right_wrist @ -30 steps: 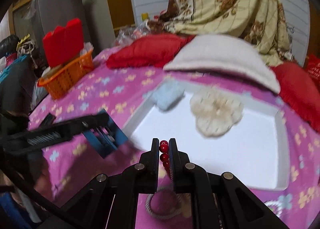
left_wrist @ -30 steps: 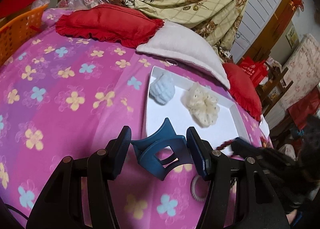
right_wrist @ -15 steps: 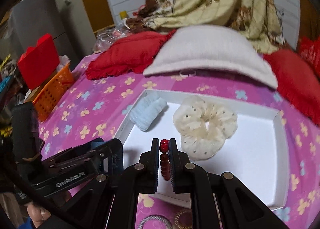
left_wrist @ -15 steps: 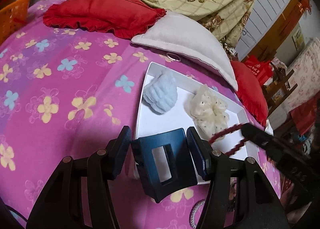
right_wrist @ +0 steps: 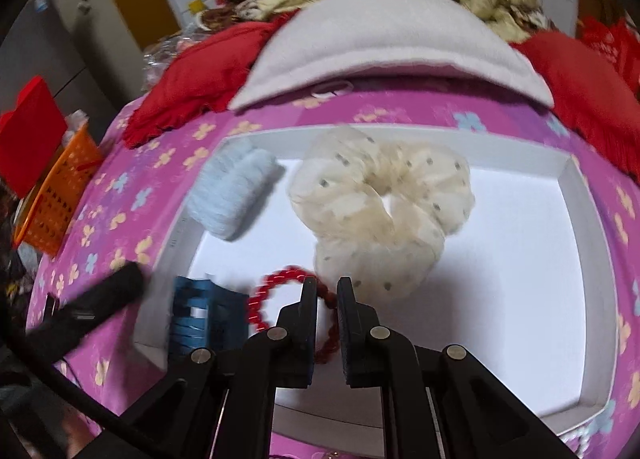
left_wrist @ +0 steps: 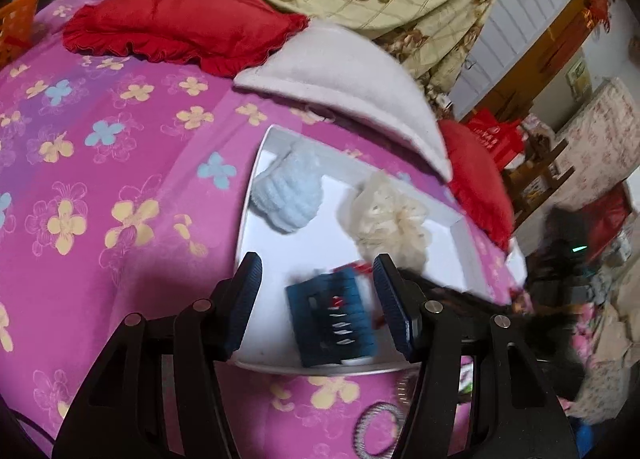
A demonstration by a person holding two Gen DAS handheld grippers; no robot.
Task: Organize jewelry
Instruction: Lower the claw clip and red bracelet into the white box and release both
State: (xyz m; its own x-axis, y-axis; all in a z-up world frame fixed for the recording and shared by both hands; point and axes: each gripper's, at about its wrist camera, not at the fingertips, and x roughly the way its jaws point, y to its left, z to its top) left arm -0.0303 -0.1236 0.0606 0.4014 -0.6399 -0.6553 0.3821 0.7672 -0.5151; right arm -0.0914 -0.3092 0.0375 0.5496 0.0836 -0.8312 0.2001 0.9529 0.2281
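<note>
Two grippers over the white tray (right_wrist: 588,215) on the pink flowered bedspread (left_wrist: 100,163). Your left gripper (left_wrist: 316,299): jaws apart, nothing pinched; blue hair claw (left_wrist: 334,319) lies blurred in the tray's near corner betw. the fingers, clear of both pads. Your right gripper (right_wrist: 327,295): jaws opening, red bead bracelet (right_wrist: 276,299) lies on the tray floor w/ part of its loop betw. the fingertips, gap visible on each side. Bracelet sits just beside the claw (right_wrist: 206,319), touching the cream dotted scrunchie (right_wrist: 380,211). Light blue scrunchie (right_wrist: 232,195) at the tray's far left corner. Grey hair tie (left_wrist: 376,429) on the bedspread outside the tray, near edge. White pillow (right_wrist: 392,39) and red cushion (left_wrist: 180,23) beyond.
</note>
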